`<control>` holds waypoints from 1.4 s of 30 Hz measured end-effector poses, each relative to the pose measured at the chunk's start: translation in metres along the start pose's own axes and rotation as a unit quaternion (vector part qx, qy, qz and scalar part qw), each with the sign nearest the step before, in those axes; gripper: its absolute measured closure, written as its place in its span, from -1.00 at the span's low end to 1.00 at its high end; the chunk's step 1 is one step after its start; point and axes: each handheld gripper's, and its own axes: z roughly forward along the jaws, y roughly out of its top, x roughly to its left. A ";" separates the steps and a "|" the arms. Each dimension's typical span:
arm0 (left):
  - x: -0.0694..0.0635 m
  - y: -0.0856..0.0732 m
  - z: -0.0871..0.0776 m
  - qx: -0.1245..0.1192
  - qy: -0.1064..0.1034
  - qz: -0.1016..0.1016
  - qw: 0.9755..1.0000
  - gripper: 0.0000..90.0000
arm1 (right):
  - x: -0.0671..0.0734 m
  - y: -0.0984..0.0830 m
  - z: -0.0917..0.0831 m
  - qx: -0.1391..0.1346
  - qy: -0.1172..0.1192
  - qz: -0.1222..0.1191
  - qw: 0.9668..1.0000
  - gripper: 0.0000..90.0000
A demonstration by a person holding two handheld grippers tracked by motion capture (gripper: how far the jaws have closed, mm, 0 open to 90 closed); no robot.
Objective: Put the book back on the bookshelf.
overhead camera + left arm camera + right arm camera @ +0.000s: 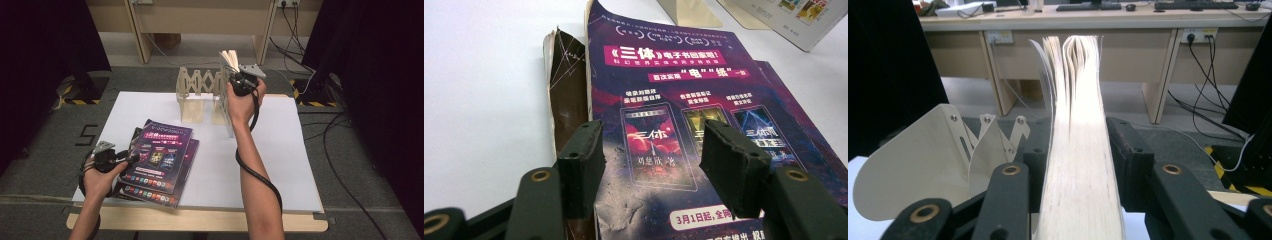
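A thick pale book stands upright on the white table sheet, by the right end of a cream folding book rack. My right gripper is at its top edge. In the right gripper view the book runs up between my right gripper's jaws, which flank it closely without clamping it, and its pages fan apart at the far end. My left gripper rests open at the near edge of a stack of purple magazines. Its jaws straddle the top cover with nothing gripped.
A worn brown-covered book pokes out left of the purple stack. The rack's rounded end plate sits left of the held book. Desks and cables lie beyond the table, and a wooden strip edges its near side.
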 end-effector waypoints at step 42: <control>0.000 -0.002 0.001 0.002 -0.001 0.000 1.000 -0.08 | 0.000 -0.007 0.010 -0.030 -0.012 -0.031 0.999 0.65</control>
